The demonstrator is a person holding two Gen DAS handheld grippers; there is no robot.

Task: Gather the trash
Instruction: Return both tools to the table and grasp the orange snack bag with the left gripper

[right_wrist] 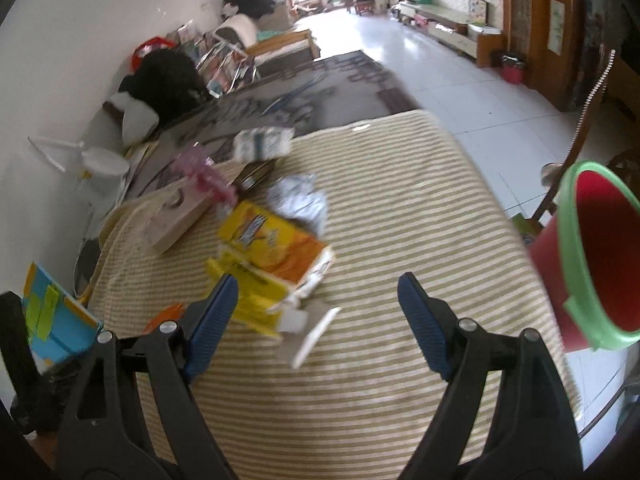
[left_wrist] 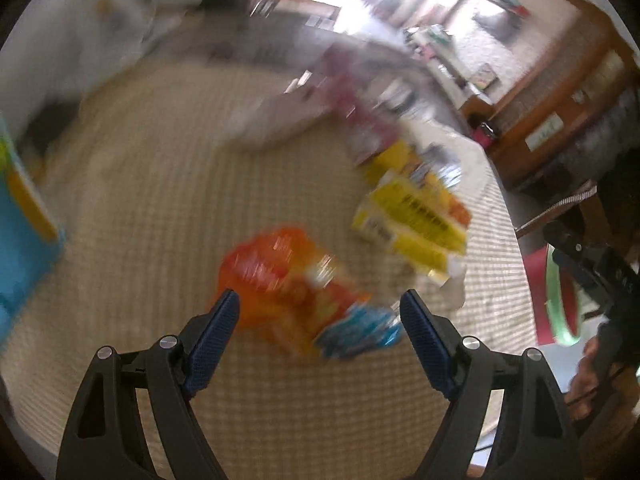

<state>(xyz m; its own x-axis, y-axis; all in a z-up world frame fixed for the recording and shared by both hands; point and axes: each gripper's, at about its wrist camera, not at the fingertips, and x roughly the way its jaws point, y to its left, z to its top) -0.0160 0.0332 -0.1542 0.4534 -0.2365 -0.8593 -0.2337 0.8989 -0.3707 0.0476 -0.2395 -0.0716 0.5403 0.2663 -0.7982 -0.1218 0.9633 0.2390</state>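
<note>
An orange snack wrapper [left_wrist: 288, 292] with a blue end lies on the striped tablecloth [left_wrist: 160, 208], just ahead of my open, empty left gripper [left_wrist: 320, 304]. A torn yellow carton [left_wrist: 416, 216] lies beyond it to the right. In the right wrist view the same yellow carton [right_wrist: 272, 256] sits left of centre, with crumpled white paper [right_wrist: 300, 200] behind it. My right gripper [right_wrist: 318, 292] is open and empty above the cloth [right_wrist: 400, 208]. A red bin with a green rim [right_wrist: 596, 256] is at the right edge; it also shows in the left wrist view [left_wrist: 560, 292].
A blue box with sticky notes [right_wrist: 52, 320] stands at the table's left. A beige box [right_wrist: 176, 212], pink wrapper [right_wrist: 204, 176] and a white-blue pack [right_wrist: 260, 144] lie at the far side. A wooden chair [right_wrist: 580, 132] stands right of the table. The left wrist view is motion-blurred.
</note>
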